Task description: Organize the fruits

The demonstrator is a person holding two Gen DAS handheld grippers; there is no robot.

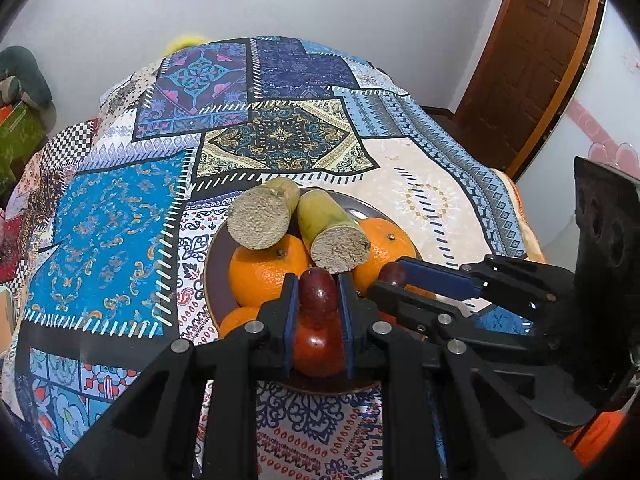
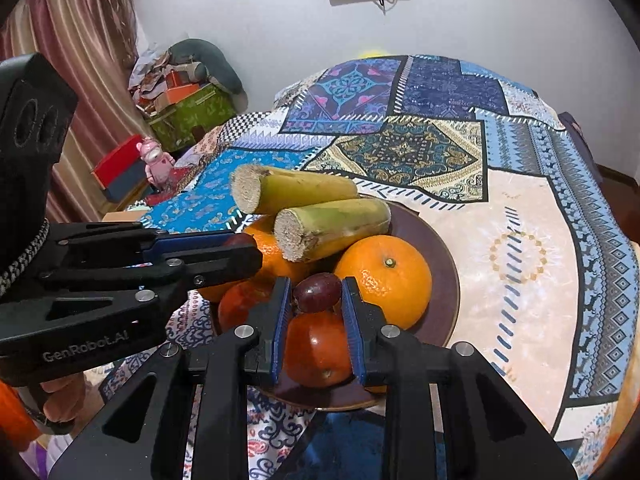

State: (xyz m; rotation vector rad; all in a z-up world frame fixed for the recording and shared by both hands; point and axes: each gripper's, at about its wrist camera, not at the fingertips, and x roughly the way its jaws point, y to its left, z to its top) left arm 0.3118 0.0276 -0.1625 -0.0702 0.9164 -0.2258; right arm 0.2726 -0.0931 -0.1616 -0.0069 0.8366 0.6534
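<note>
We pinch a grape (image 1: 318, 290) in the left tool (image 1: 318, 300) and another grape (image 2: 317, 292) in the right tool (image 2: 316, 300), both directly above the plate (image 2: 440, 248) near the worktop's (image 2: 520, 300) front edge, the drop straight down.

Two cane pieces (image 2: 304, 196) atop oranges (image 2: 386, 276) on plate (image 2: 440, 248), tomato (image 2: 316, 348) in front
</note>
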